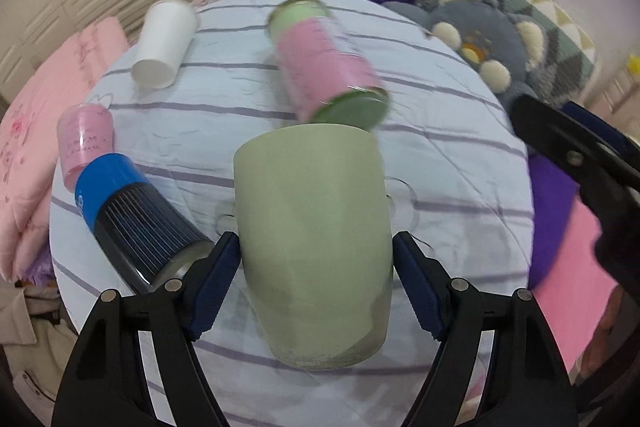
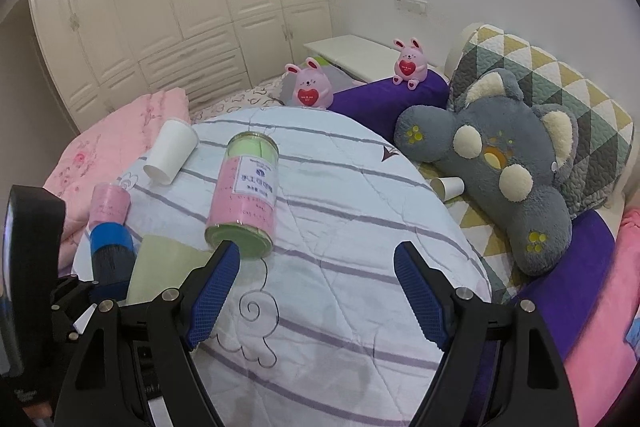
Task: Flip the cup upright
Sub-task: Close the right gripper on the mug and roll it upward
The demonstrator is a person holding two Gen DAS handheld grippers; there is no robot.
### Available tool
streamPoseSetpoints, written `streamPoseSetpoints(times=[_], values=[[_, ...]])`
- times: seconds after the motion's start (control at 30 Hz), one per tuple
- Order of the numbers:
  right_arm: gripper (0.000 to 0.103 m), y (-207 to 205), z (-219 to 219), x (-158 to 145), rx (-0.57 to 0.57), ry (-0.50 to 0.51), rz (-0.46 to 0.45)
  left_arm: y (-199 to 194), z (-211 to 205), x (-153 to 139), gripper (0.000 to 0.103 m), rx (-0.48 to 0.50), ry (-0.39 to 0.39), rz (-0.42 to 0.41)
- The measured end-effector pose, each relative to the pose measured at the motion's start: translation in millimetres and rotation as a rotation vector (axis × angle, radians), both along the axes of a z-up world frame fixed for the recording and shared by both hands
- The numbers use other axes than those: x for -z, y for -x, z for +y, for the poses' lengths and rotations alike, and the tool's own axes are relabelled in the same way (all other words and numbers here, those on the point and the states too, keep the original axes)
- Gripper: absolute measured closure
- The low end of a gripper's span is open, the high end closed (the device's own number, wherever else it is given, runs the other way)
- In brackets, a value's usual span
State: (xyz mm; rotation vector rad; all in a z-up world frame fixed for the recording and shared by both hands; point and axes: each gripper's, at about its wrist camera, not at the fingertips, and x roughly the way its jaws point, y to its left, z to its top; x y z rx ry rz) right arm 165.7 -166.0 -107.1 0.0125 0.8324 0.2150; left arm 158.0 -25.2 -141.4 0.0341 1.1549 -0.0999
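Observation:
A pale green cup is between the fingers of my left gripper, held tilted above the striped table cover. Its wider end points away from the camera. The blue pads sit against both of its sides. In the right wrist view only a part of the green cup shows at the left, beside the other gripper's body. My right gripper is open and empty over the striped table cover.
A pink-and-green canister lies on the cover behind the cup. A white paper cup lies at the far left. A black-and-blue bottle with a pink end lies left. A grey plush and pillows sit right.

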Motion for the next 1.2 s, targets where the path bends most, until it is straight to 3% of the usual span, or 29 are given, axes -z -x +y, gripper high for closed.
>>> streamPoseSetpoints(times=[0.13, 0.37, 0.73, 0.87, 1.03, 1.2], values=[[0.022, 10, -6, 2, 0.0, -0.017, 0.018, 13, -20, -2, 0.024, 0.076, -0.011, 0.0], [0.022, 27, -13, 7, 0.017, 0.007, 0.032, 19, -34, 11, 0.023, 0.105, -0.031, 0.045], [0.022, 46, -19, 2, 0.02, -0.047, 0.038, 50, -29, -21, 0.014, 0.106, -0.016, -0.078], [0.022, 49, -17, 1, 0.0, -0.131, 0.073, 65, -11, -31, 0.014, 0.088, -0.009, -0.108], [0.022, 47, -7, 17, -0.036, -0.291, 0.214, 78, 17, -35, 0.014, 0.031, 0.018, -0.114], [0.022, 46, 7, 36, -0.046, -0.379, 0.313, 82, 39, -30, 0.014, -0.019, 0.021, -0.107]])
